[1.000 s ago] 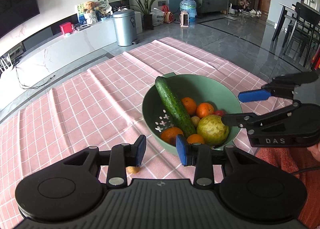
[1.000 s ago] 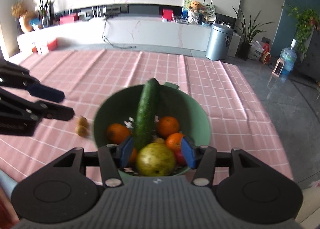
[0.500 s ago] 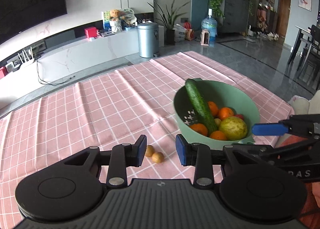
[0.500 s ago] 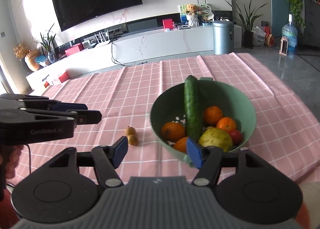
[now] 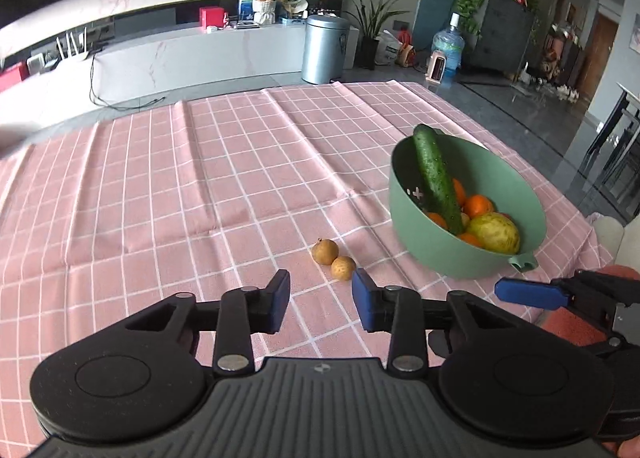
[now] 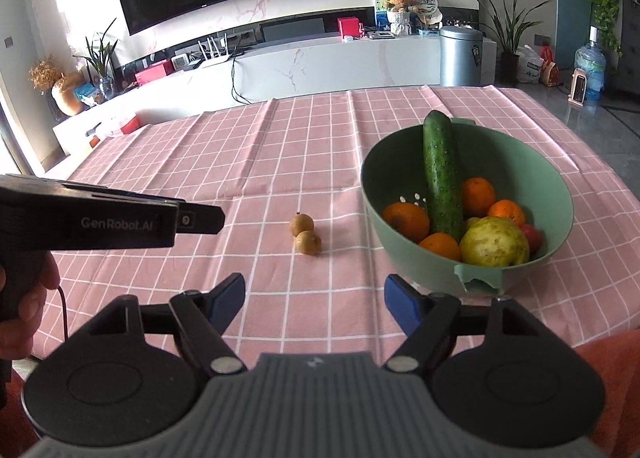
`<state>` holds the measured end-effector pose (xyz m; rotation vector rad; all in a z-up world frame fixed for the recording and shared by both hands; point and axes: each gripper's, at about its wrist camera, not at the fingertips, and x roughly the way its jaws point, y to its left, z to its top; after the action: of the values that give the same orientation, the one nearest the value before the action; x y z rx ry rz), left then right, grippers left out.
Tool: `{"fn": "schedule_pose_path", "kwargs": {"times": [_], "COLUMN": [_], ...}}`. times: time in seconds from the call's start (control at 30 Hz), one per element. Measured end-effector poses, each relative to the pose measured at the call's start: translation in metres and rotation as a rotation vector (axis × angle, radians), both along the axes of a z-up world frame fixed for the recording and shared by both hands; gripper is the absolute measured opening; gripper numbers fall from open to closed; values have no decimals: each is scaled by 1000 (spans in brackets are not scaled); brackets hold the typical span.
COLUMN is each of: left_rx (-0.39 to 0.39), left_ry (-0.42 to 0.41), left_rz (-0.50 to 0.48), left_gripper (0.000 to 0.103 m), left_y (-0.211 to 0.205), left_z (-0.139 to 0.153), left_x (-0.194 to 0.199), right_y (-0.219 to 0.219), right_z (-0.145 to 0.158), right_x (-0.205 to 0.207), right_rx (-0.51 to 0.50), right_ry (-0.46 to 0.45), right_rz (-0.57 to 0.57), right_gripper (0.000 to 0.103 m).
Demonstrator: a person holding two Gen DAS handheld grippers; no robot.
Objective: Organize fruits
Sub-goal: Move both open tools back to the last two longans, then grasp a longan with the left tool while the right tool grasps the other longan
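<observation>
- The left tool [image 5: 321,296] hangs low over the pink checked cloth [image 5: 168,193] that covers the bench, its blue pads [image 5: 366,300] parted with nothing between them. In the right wrist view it shows side-on at 9 o'clock [image 6: 200,217], gripped by a hand [image 6: 24,302].
- Two small brown round fruits [image 5: 333,258] lie on the cloth touching each other, just past the left tool's right pad, at about 12 o'clock from its gap. In the right wrist view the pair [image 6: 305,234] sits at 12 o'clock from the right tool, well beyond its tips and to the left of the bowl.
- The green bowl [image 5: 432,254] stands on the cloth at 2 o'clock from the left tool, near the bench's right edge, apart from the two loose fruits.
- Inside it a cucumber [image 6: 440,177] leans tilted, its upper end resting on the far rim. Oranges [image 6: 406,219] lie on both sides of it, a large yellow-green fruit [image 6: 494,242] sits at the near side, and a small red fruit [image 6: 532,236] peeks out to its right.
- The right tool [image 6: 314,304] is spread wide and holds nothing, hovering over the cloth's near edge; its right pad [image 6: 402,302] sits just short of the bowl's small handle tab [image 6: 478,278]. In the left wrist view only one blue pad of it [image 5: 528,294] shows clearly, at 3 o'clock.
</observation>
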<state>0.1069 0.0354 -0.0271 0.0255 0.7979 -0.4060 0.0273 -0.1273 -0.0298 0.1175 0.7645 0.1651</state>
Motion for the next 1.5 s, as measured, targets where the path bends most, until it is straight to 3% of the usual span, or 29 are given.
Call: {"fn": "schedule_pose_path", "kwargs": {"times": [0.23,0.4,0.57,0.73,0.8,1.1,1.2,1.33,1.5], "left_rx": [-30,-75,-11,7,11,30,22,-61,-49], "left_ry": [52,67,50,77,69,19,32,64,108], "left_rz": [40,42,30,47,52,97,87,73,41], "left_gripper": [42,42,42,42,42,48,48,48,48], "left_y": [15,17,10,13,13,21,22,24,19], "left_z": [-10,-16,-20,-30,-32,-37,-39,-42,-45], "left_x": [7,15,20,26,28,35,37,41,46], "right_y": [15,21,28,37,42,46,47,49,48], "right_z": [-8,-14,-23,-35,-39,-58,-64,-68,-73], "right_x": [9,24,42,63,70,94,99,104,107], "right_rx": [-36,-71,-82,-98,-118,-167,-168,-169,-153], "right_ry": [-30,-22,-11,8,9,33,43,54,73], "right_rz": [-4,-3,6,9,14,10,12,22,17], "right_gripper": [70,51,39,38,31,30,29,24,19]}}
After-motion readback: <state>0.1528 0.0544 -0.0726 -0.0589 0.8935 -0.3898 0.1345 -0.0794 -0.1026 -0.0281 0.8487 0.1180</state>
